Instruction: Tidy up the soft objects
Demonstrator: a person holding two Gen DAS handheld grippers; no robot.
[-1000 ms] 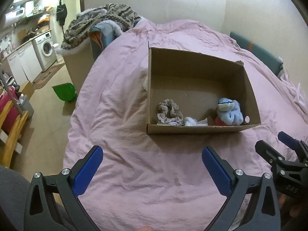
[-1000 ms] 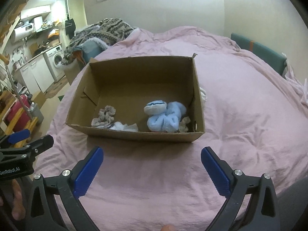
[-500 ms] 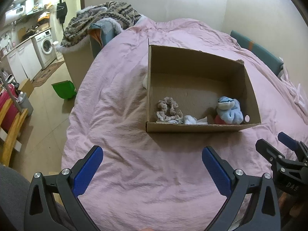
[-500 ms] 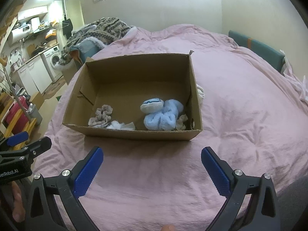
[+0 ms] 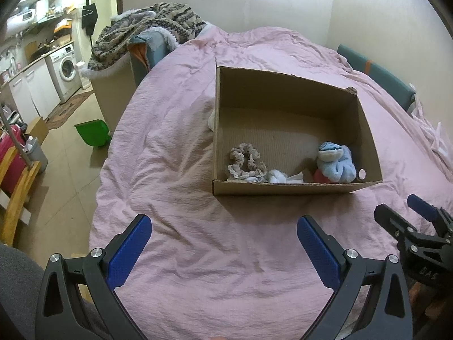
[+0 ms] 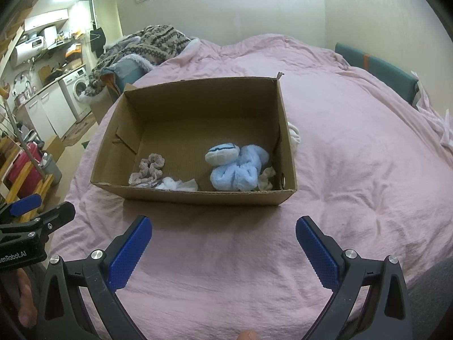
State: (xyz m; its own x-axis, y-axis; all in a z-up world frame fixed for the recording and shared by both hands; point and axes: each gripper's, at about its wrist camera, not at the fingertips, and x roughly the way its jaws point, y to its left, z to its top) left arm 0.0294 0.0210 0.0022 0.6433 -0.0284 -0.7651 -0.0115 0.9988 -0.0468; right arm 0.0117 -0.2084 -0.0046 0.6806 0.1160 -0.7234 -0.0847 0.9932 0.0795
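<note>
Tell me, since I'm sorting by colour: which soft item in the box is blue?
The fluffy light-blue plush at the cardboard box's right end; the frilly scrunchie is beige-grey, the crumpled cloth white.

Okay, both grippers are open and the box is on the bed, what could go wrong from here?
1. The white soft item lies outside the cardboard box, half hidden behind its right wall, so it may get missed.
2. The box sits on a soft, wrinkled pink duvet; pushing on a wall could slide or tip it.
3. The beige scrunchie and white cloth touch, so a grab might lift both.

Pink bed (image 6: 354, 170) — cardboard box (image 6: 198, 195) atop
</note>
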